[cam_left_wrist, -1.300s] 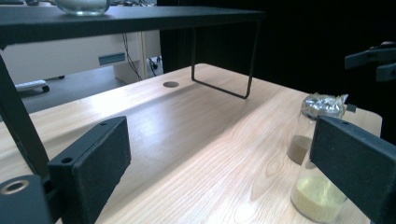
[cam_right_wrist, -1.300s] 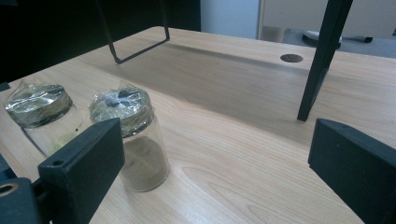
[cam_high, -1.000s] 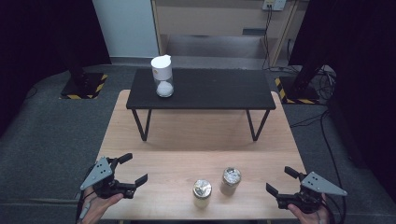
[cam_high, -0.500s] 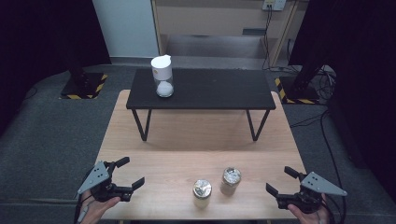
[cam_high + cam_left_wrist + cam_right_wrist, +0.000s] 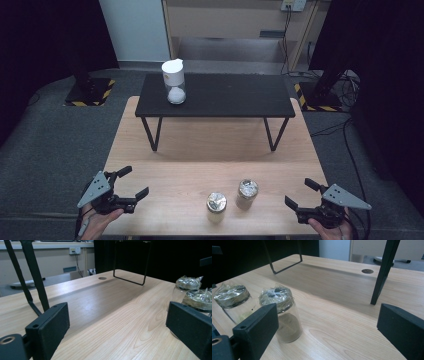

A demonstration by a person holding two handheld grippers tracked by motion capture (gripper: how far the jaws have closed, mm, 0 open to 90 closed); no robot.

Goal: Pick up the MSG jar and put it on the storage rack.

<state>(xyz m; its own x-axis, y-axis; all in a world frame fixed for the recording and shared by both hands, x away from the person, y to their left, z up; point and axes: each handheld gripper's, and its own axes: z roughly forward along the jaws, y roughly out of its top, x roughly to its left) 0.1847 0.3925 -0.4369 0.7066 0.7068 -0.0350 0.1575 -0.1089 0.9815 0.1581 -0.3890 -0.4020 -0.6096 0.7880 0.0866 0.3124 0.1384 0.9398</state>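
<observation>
left gripper (image 5: pixel 131 187) spread wide and empty, right gripper (image 5: pixel 299 194) gaping too, gripping nothing, two foil-topped jars (image 5: pixel 216 206) between them, untouched

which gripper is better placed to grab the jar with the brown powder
Right. The right gripper is open and nearer the brown-powder jar, with bare table between. The left gripper would likely have to reach past the other jar first.
</observation>
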